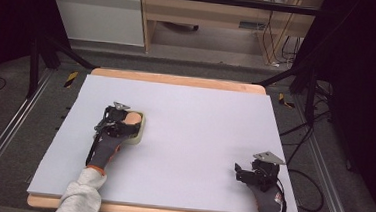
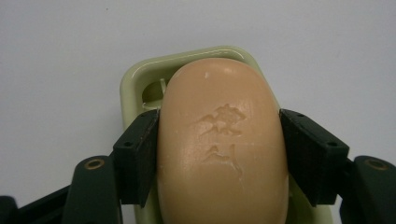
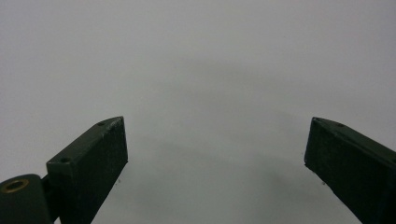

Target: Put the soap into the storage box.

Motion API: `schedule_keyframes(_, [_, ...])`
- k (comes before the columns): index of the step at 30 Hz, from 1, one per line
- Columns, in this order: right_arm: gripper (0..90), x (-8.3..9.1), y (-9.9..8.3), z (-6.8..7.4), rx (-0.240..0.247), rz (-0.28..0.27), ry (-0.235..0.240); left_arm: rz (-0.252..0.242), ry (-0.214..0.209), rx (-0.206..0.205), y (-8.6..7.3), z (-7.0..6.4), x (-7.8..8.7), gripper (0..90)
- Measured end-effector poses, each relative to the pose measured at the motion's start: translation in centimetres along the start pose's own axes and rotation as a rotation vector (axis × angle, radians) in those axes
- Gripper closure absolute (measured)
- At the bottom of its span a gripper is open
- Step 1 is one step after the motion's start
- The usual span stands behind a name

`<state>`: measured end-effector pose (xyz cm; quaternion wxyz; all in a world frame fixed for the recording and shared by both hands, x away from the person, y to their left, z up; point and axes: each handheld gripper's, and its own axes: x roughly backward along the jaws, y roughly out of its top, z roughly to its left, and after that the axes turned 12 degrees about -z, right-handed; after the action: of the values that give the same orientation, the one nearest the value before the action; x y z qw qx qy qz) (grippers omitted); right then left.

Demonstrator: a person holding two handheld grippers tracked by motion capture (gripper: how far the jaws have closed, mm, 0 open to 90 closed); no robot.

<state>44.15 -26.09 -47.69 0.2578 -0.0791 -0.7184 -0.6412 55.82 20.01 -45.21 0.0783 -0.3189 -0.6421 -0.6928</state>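
Left tool (image 2: 219, 154) clamps the soap bar (image 2: 222, 144) over its dish (image 2: 135, 79); right tool (image 3: 215, 158) gapes wide, empty.

a flat pale lavender sheet (image 1: 199, 137) is lying over a light wooden tabletop (image 1: 178, 79), whose edge is showing along the far side. a white panel (image 1: 97, 14) is standing at the far left, beside a light wooden shelf unit (image 1: 207, 12). black cables (image 1: 315, 190) are trailing over the grey floor (image 1: 7, 88) at the right.
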Motion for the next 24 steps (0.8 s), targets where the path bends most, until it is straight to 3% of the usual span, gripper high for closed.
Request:
schedule_keyframes(11, [6.3, 0.0, 0.0, 0.0, -0.004, 0.000, 0.000, -0.030, -0.011, 0.013, 0.4, 0.3, 1.1, 29.0])
schedule_keyframes(24, [6.3, 0.2, 0.0, -0.1, -0.002, -0.010, -0.010, -0.111, -0.027, -0.010, 0.4, -0.3, 4.5, 28.7])
